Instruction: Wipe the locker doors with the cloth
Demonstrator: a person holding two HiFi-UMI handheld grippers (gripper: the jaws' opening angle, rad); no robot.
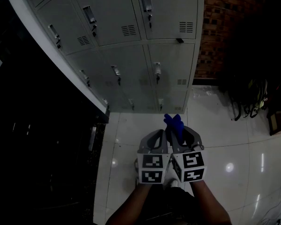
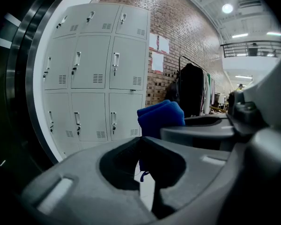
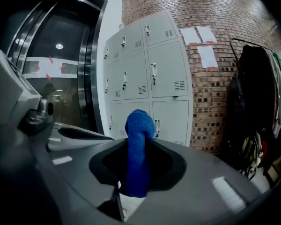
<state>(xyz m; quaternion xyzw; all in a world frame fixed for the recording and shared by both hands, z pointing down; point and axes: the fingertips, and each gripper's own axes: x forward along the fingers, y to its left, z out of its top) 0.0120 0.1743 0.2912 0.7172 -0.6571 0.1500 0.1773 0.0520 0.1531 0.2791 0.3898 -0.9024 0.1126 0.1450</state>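
Observation:
A bank of grey locker doors (image 1: pixel 131 55) stands ahead of me, also seen in the left gripper view (image 2: pixel 93 69) and the right gripper view (image 3: pixel 150 74). My two grippers are held side by side above the floor, short of the lockers and not touching them. The right gripper (image 1: pixel 179 135) (image 3: pixel 138 149) is shut on a blue cloth (image 1: pixel 174 123) (image 3: pixel 139 125), which sticks up out of its jaws. The left gripper (image 1: pixel 163 136) (image 2: pixel 145 143) is shut with nothing in it. From the left gripper view the cloth (image 2: pixel 160 116) shows just beyond its jaws.
A brick wall (image 1: pixel 215 32) with paper sheets (image 3: pixel 201 34) stands right of the lockers. Dark clothes hang on a rack (image 1: pixel 253 78) at the right. A dark metal-framed doorway (image 1: pixel 37 125) is on the left. The floor is glossy white tile (image 1: pixel 225 139).

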